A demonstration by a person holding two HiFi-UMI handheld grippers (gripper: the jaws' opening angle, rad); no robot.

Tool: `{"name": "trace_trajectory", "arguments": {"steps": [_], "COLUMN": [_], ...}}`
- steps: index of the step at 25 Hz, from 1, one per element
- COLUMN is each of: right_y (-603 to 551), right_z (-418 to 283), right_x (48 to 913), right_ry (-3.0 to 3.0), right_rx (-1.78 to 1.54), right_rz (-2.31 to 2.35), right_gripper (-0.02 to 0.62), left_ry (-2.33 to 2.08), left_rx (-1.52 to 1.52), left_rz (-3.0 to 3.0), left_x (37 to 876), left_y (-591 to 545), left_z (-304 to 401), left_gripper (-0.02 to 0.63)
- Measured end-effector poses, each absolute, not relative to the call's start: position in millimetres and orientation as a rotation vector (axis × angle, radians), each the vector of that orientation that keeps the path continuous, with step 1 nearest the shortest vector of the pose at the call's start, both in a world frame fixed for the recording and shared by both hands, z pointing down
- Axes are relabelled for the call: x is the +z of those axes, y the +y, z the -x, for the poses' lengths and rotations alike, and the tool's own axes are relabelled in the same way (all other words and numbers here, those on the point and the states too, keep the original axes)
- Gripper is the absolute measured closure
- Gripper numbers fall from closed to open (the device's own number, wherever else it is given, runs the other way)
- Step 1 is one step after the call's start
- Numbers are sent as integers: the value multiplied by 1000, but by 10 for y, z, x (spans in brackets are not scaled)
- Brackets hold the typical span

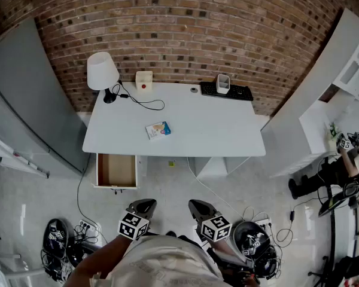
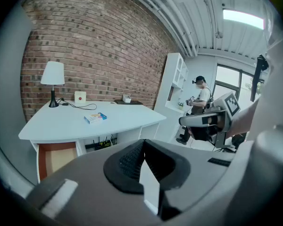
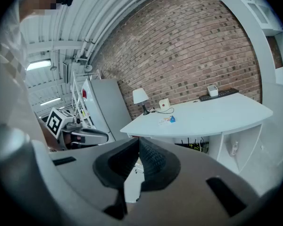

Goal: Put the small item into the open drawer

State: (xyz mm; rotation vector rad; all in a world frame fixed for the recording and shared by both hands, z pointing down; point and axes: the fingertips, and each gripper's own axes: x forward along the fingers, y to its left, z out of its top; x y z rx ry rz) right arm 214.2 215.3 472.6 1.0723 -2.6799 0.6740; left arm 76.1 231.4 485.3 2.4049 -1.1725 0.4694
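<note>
The small box [image 1: 158, 130] is seen lying on the counter [image 1: 215, 124], apart from the open drawer [image 1: 116, 171], since the left hand-held gripper [image 1: 145, 205] and the right hand-held gripper [image 1: 198, 207] are held back, clenched and empty.

Left gripper [image 1: 145, 205] and right gripper [image 1: 198, 207] held low, side by side but not touching, both pointing forward and slightly down, jaws closed tip to tip on each, both empty.
</note>
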Motion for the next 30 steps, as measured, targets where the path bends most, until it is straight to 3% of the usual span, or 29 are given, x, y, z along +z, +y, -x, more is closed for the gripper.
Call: {"name": "trace_trajectory", "arguments": {"steps": [30], "right_y": [2518], "right_z": [-2407], "right_x": [4789], "right_ry": [-2705], "right_rx": [750], "right_rz": [-1044], "right_gripper": [589], "left_ry": [-1247], "left_rx": [497], "left_rz": [-2324], "left_x": [4849], "left_y": [2690], "left_z": [-971], "left_gripper": [600]}}
